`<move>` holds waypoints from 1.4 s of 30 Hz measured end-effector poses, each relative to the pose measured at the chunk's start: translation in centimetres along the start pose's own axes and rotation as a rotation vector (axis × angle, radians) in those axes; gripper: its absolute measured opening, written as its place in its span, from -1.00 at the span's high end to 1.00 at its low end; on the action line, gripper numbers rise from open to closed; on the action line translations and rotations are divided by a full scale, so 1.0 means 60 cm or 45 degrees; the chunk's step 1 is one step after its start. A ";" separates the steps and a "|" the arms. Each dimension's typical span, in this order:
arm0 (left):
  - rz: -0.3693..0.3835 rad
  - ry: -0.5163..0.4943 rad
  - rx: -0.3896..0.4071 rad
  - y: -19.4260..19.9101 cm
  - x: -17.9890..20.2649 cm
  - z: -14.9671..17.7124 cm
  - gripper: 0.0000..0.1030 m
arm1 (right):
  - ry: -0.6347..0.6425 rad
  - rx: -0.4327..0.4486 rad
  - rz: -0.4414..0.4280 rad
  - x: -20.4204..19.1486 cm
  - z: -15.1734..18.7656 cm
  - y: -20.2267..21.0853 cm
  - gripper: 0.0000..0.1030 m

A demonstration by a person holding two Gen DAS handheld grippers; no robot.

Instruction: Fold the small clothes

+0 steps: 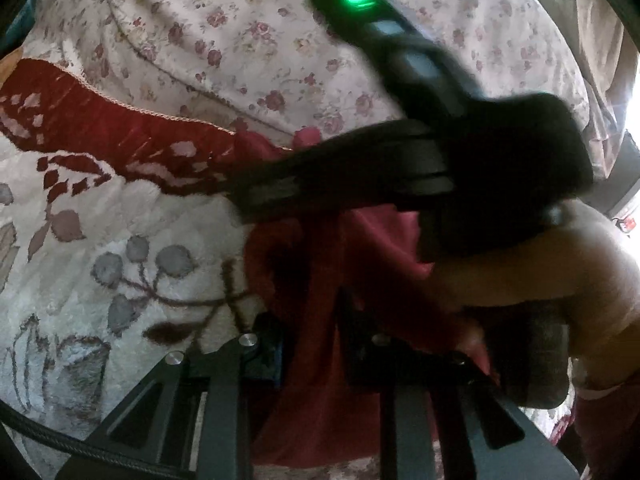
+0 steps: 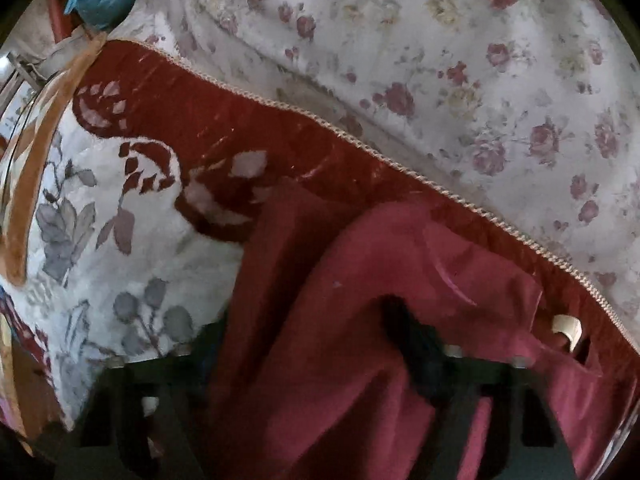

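Now mid-fold, red garment [image 1: 372,240] spread on the blanket [image 1: 100,248] near its red border edge.

Left gripper [image 1: 316,344] pinched shut on a fold of the cloth; right gripper [image 2: 320,364] standing apart, cloth draped between its fingers but not visibly pressed. Long axis running from the fingers toward the braided edge; both hands right at the cloth's near end.

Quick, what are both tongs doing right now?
Left tongs: closed on the red garment.
Right tongs: open, red garment between them, not pinched.
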State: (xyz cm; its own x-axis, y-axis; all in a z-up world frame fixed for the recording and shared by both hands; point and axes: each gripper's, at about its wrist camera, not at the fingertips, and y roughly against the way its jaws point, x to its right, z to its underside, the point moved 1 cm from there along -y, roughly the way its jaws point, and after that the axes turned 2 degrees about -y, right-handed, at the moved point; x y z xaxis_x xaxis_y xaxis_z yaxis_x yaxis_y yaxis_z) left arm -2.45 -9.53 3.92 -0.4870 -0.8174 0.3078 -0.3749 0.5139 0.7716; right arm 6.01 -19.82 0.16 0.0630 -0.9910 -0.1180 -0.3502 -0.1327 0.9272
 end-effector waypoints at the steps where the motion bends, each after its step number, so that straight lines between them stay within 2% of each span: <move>1: -0.001 -0.003 0.000 0.001 0.001 0.001 0.55 | -0.009 0.023 -0.022 0.008 0.004 0.011 -0.02; 2: -0.010 -0.007 0.001 0.002 0.002 0.001 0.45 | -0.013 0.036 -0.039 0.011 0.006 0.019 0.13; 5: -0.047 -0.036 -0.005 0.002 0.006 0.004 0.26 | -0.017 0.093 -0.064 0.015 0.013 0.046 0.32; 15: -0.133 -0.040 -0.037 0.000 -0.003 0.015 -0.20 | -0.079 0.153 -0.096 0.031 0.029 0.063 0.32; 17: -0.167 -0.045 -0.054 -0.002 -0.005 0.019 -0.40 | -0.081 0.155 -0.098 0.032 0.029 0.064 0.32; 23: -0.155 -0.018 -0.096 0.009 -0.020 0.035 -0.48 | -0.094 0.164 -0.131 0.042 0.034 0.069 0.32; 24: -0.147 -0.013 -0.099 0.007 -0.021 0.035 -0.46 | -0.095 0.166 -0.138 0.044 0.034 0.069 0.35; 26: -0.089 0.009 -0.117 -0.001 -0.020 0.036 0.04 | -0.103 0.167 -0.162 0.047 0.036 0.070 0.43; 27: -0.064 -0.001 -0.111 0.001 -0.014 0.035 0.22 | -0.107 0.169 -0.167 0.048 0.037 0.071 0.46; 28: -0.028 -0.010 -0.115 0.002 -0.008 0.035 0.56 | -0.108 0.172 -0.174 0.049 0.039 0.074 0.51; 29: 0.006 -0.014 -0.111 0.008 0.001 0.036 0.60 | -0.102 0.175 -0.174 0.048 0.040 0.077 0.55; 31: -0.012 -0.043 -0.079 0.020 0.016 0.038 0.64 | -0.089 0.187 -0.171 0.049 0.045 0.089 0.58; 34: 0.035 -0.054 -0.050 0.041 0.042 0.035 0.66 | -0.082 0.221 -0.190 0.059 0.051 0.123 0.61; 38: 0.095 -0.155 0.028 0.087 0.121 0.025 0.67 | -0.077 0.290 -0.184 0.084 0.066 0.185 0.62; 42: 0.159 -0.239 0.025 0.096 0.202 0.011 0.68 | -0.097 0.353 -0.134 0.133 0.091 0.248 0.62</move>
State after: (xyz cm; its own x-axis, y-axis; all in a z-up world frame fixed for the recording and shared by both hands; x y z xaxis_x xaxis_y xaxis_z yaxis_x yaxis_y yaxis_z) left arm -11.03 -16.29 11.70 -0.6681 -0.6853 0.2898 -0.3169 0.6145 0.7225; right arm -3.82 -29.78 11.07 0.0459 -0.9686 -0.2441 -0.5875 -0.2239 0.7776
